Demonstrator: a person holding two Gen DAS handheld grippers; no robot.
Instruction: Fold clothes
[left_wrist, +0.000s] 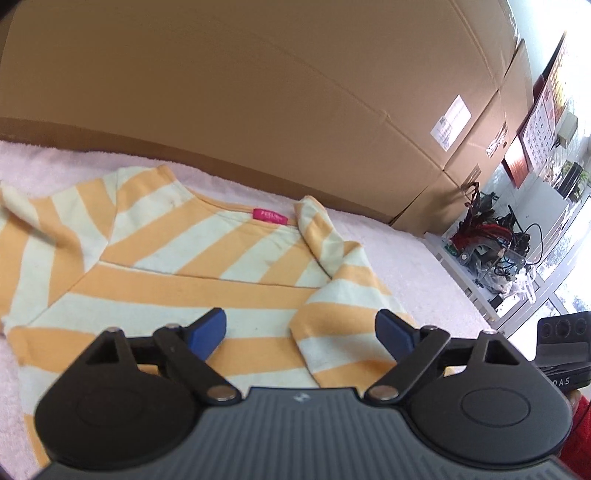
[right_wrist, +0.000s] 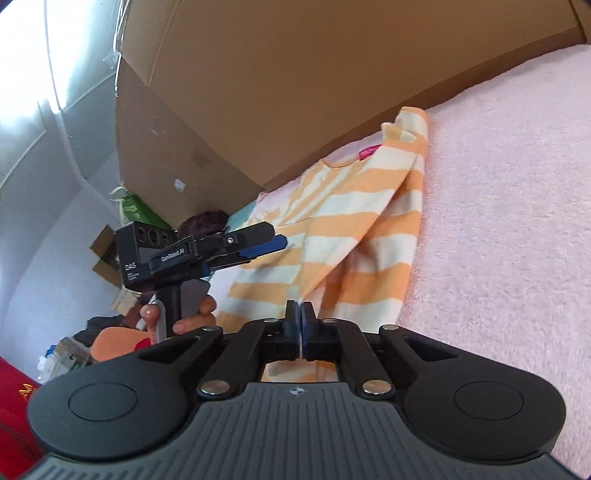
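Cardboard boxes (left_wrist: 258, 92) wall off the far side, just behind the striped shirt (left_wrist: 177, 280); no way through there. Pink towel (right_wrist: 517, 221) to the shirt's right is bare, free to pass. Shelf w/ cables and clutter (left_wrist: 491, 236) stands off the far right corner. Left gripper (right_wrist: 258, 245), held in a hand (right_wrist: 192, 314), hangs over the shirt's left edge, blocking that side.

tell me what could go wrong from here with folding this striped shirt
1. The left gripper is open above the striped shirt and grips nothing, so any pull may come from one side only and skew the fold.
2. The right gripper has its jaws together at the shirt's near edge; whether cloth is pinched cannot be told, so it might slip out.
3. The right sleeve is already folded in loosely and could flop open when the shirt moves on the pink towel.
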